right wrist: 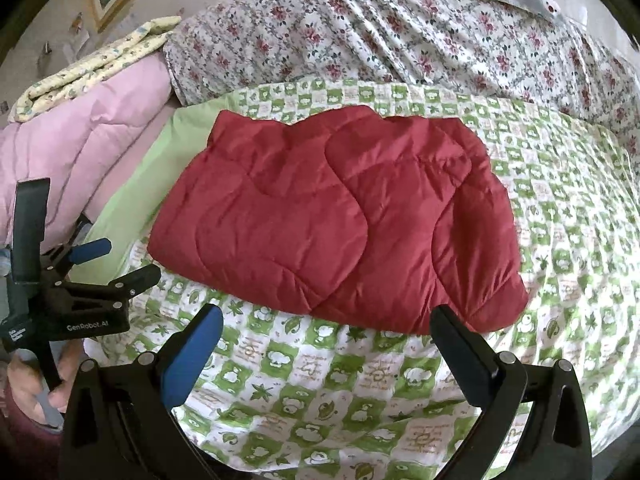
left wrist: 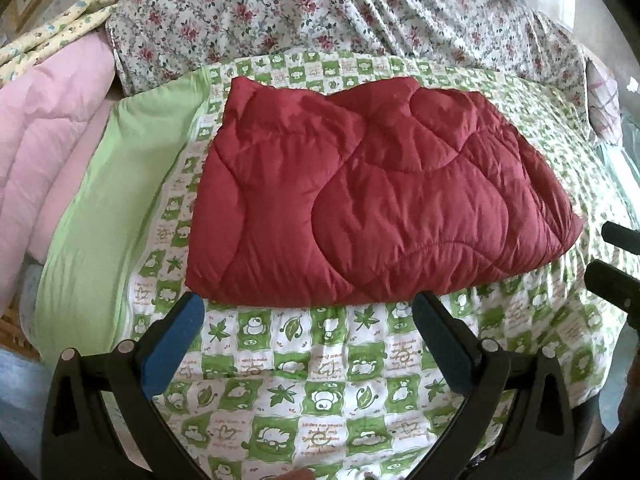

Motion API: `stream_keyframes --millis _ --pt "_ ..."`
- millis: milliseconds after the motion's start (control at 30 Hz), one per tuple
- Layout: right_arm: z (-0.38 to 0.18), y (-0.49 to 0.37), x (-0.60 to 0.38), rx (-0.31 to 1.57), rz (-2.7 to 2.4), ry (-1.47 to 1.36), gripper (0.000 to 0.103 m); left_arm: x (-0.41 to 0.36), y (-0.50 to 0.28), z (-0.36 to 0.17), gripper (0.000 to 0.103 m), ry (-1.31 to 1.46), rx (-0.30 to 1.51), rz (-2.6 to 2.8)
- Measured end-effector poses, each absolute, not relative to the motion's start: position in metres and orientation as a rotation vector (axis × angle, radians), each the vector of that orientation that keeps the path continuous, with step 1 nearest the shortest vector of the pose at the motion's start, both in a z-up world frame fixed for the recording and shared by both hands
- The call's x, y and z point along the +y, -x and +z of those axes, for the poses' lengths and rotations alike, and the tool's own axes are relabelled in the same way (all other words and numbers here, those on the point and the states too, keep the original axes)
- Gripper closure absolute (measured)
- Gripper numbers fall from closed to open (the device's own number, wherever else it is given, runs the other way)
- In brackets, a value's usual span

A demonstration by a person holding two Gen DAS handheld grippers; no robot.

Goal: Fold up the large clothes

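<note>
Pink quilt [left wrist: 48,128]: piled at the bed's left edge, apart from the work.
Left hand-held gripper [left wrist: 308,332]: jaws spread wide, empty, just short of the red quilt's near edge.
Red quilt [left wrist: 372,196]: lies folded into a thick pad mid-bed on the green cover [left wrist: 320,392], probably several layers.
Right hand-held gripper [right wrist: 326,340]: jaws wide apart, empty, near the quilt's right front corner.
Risk: puffy slick layers may slip, so a pinch could catch the top layer only and the fold would open.
</note>
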State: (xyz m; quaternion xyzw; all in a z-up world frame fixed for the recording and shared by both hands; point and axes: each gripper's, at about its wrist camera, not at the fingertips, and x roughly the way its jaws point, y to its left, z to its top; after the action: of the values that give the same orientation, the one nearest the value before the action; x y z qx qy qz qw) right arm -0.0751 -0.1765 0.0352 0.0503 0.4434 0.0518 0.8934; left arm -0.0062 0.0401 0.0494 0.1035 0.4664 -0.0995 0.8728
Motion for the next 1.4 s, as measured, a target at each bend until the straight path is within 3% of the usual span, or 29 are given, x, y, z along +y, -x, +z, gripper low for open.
stream_keyframes --millis 1400 --pt "0.018 0.046 -0.177 0.942 0.108 -0.1 0.0 0.026 -0.014 0.042 0.0 -0.249 0.957 -0.185"
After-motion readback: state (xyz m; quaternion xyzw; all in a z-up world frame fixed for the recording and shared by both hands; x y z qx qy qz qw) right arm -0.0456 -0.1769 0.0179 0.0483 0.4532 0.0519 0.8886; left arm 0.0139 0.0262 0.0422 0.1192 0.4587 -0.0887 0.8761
